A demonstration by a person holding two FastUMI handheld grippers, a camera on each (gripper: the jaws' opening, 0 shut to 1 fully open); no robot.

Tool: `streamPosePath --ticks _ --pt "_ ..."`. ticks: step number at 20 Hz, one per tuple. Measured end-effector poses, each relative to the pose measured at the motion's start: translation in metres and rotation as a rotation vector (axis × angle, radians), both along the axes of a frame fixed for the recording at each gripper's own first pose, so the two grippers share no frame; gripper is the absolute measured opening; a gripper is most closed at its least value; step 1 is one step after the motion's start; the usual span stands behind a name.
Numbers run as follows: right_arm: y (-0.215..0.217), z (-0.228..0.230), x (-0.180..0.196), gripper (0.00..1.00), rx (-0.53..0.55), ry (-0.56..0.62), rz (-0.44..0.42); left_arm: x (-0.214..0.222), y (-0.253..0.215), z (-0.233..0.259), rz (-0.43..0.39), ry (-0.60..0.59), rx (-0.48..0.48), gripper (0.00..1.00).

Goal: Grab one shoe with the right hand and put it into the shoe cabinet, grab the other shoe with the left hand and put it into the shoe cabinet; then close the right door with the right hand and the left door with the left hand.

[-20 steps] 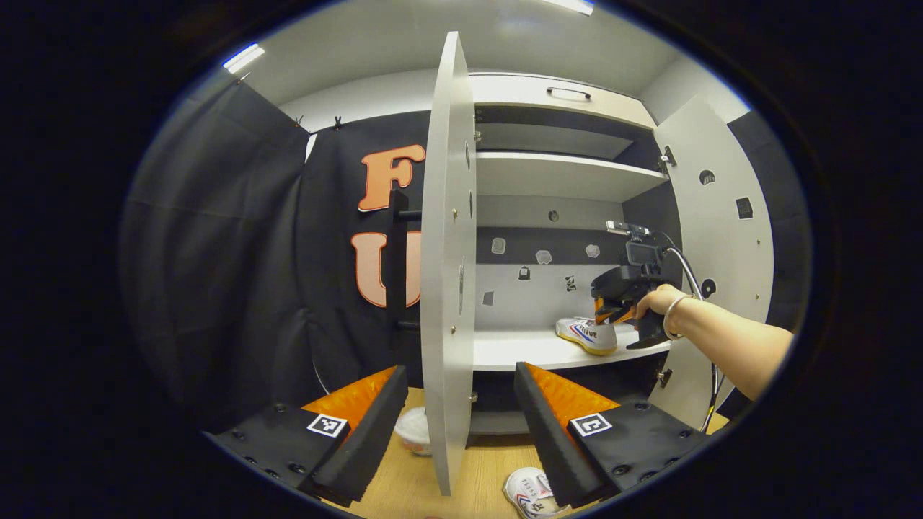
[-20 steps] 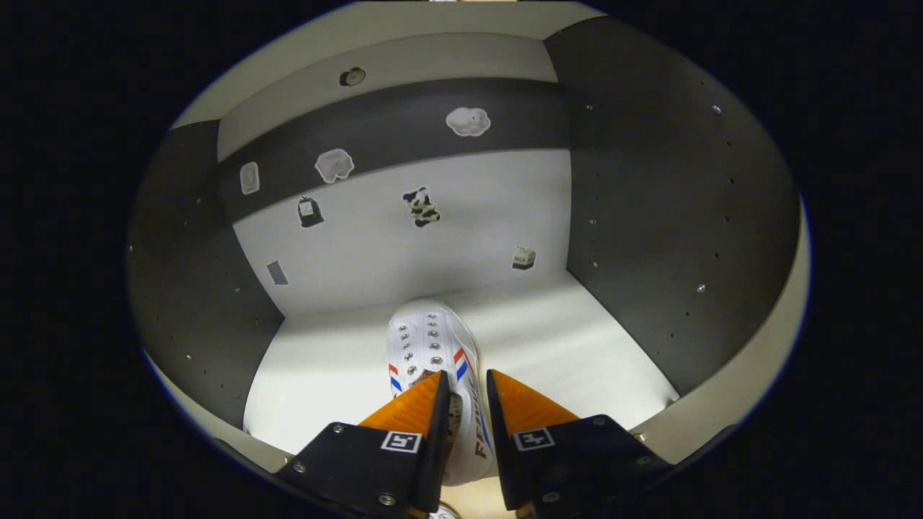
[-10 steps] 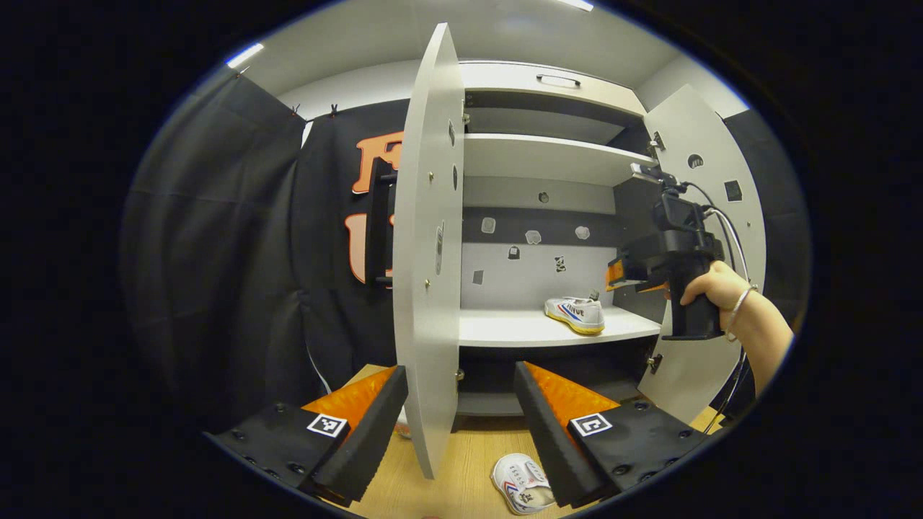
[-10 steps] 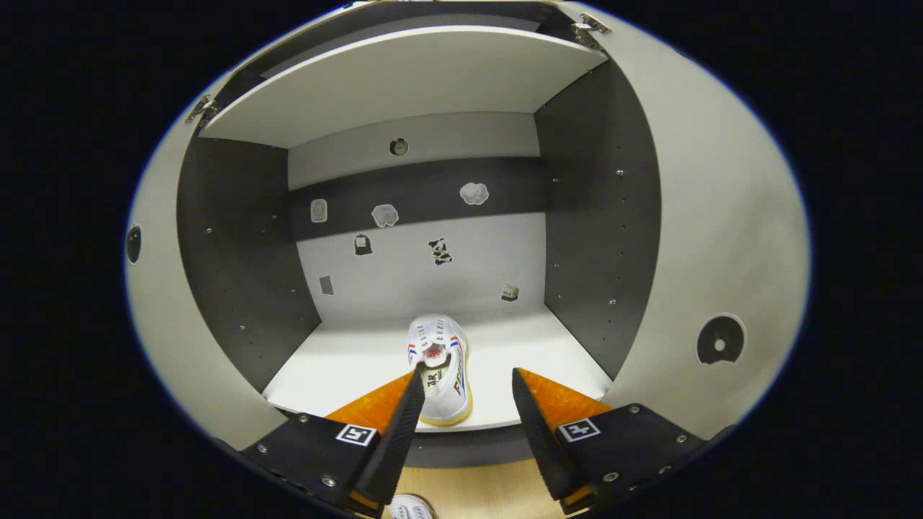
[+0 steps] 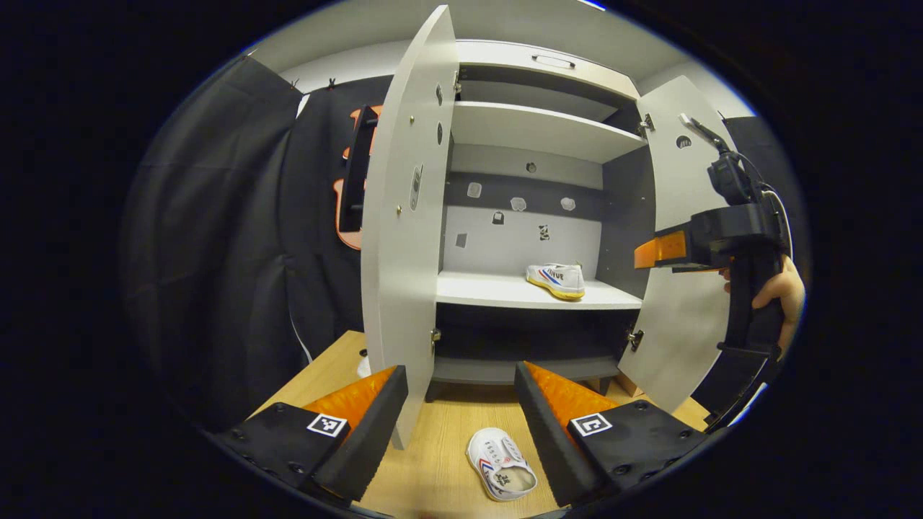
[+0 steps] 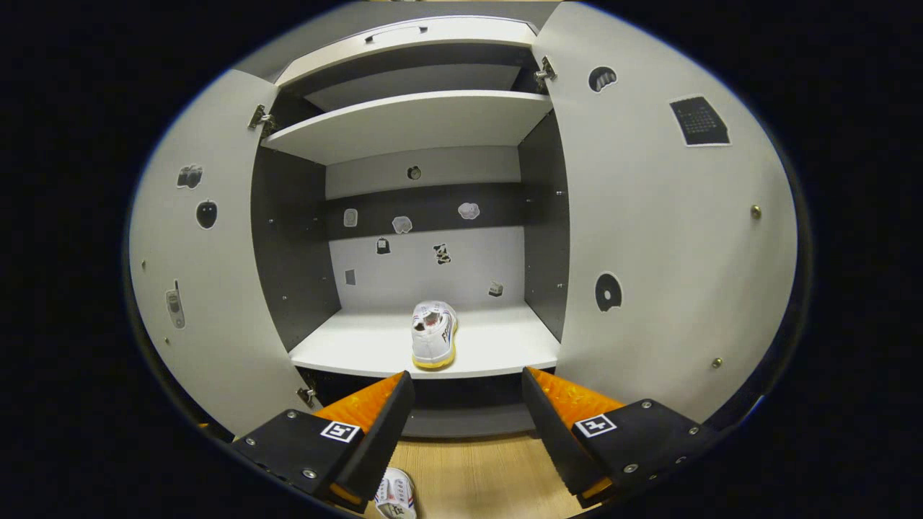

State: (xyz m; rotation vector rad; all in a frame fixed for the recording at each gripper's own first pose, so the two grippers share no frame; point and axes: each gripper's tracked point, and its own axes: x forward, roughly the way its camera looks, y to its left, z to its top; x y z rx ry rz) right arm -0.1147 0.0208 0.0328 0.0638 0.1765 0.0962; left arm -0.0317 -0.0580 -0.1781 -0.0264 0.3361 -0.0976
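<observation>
Shoe one is sitting on the cabinet shelf at frame centre, right claw hanging apart and empty, left claw apart over shoe two on the floor lower centre — next it's needing a drop and clamp.

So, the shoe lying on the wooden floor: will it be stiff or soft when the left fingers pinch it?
The shoe on the floor looks like thin canvas, so its upper probably squashes. It seems small, likely light. Its flat sole suggests it should not roll.
</observation>
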Motion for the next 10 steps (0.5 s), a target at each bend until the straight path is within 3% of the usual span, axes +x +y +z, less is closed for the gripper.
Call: streamPosePath --ticks 10 --pt "-0.054 -0.004 -0.058 0.92 -0.020 -0.038 -0.044 -0.013 -0.028 -0.164 -0.046 0.268 0.051 0.97"
